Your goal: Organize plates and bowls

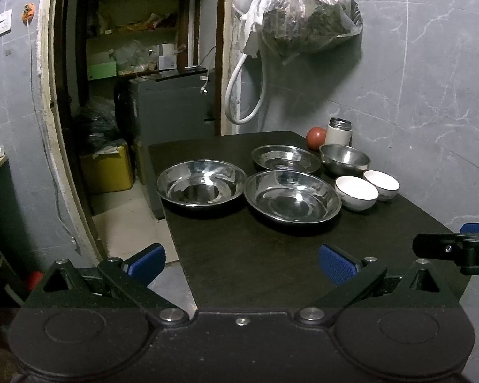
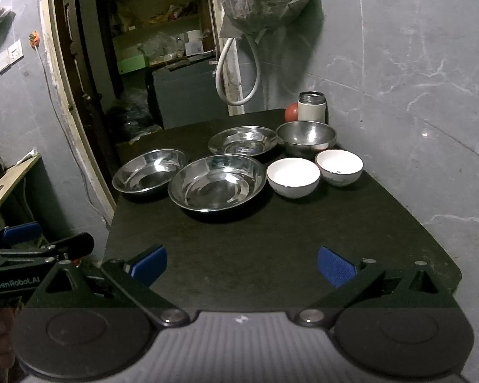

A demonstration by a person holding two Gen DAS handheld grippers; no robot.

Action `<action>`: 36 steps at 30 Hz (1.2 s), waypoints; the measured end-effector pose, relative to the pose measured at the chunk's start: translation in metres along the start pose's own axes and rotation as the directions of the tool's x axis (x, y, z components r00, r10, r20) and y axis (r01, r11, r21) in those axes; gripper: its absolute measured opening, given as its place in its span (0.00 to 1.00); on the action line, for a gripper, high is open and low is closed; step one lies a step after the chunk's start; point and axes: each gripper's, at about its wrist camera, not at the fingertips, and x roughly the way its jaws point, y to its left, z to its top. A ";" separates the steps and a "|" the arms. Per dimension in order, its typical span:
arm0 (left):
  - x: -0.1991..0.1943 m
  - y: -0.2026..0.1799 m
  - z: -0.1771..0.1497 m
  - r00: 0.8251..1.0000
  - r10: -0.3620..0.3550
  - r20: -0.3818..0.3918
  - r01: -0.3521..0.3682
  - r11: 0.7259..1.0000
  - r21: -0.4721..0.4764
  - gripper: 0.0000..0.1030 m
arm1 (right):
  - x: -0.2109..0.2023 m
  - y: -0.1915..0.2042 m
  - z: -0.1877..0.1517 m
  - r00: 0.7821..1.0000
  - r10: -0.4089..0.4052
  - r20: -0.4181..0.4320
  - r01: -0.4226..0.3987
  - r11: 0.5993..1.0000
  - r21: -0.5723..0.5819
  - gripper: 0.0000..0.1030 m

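- The left tool (image 1: 242, 263) has its two blue pads wide apart and holds nothing. It hangs over the near edge of the dark counter (image 1: 255, 265).
- The right tool (image 2: 242, 266) is wide open too, with nothing between its pads. It sits over the near part of the counter, well back from the dishes.
- Three shiny metal plates lie in the middle of the counter: a left plate (image 1: 201, 182), a near plate (image 1: 292, 196) and a far plate (image 1: 285, 158). None of them is stacked yet.
- A metal bowl (image 1: 345, 158) sits behind two white bowls (image 1: 356, 192), close to the wall.
- A red ball or fruit (image 1: 316, 138) and a white jar (image 1: 339, 131) stand in the far corner. The light is dim, so I cannot tell which the red thing is.
- The metal plates look thin, light and stiff. They are likely slippery, so a pinch on the flat rim should hold best, with one pad on top and one below.
- The metal will not break, but it may clang or slide if it tips.
- The white bowls look like china. They are likely heavier and can chip or crack.
- Take a white bowl by its rim, one pad inside and one outside, and set it down softly.
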 end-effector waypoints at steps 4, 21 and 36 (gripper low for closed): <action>0.004 -0.001 -0.005 1.000 -0.003 -0.004 0.003 1.000 0.002 0.99 | -0.001 0.001 0.000 1.000 -0.006 -0.002 0.006 1.000 -0.001 1.00; 0.008 -0.009 -0.005 1.000 -0.009 -0.013 0.010 1.000 0.015 0.99 | 0.000 0.000 0.000 1.000 -0.010 -0.005 0.010 1.000 -0.003 1.00; 0.027 -0.020 0.001 0.996 -0.002 -0.090 0.005 0.999 0.034 0.99 | 0.013 -0.015 0.001 1.000 0.005 -0.029 -0.005 1.000 0.006 1.00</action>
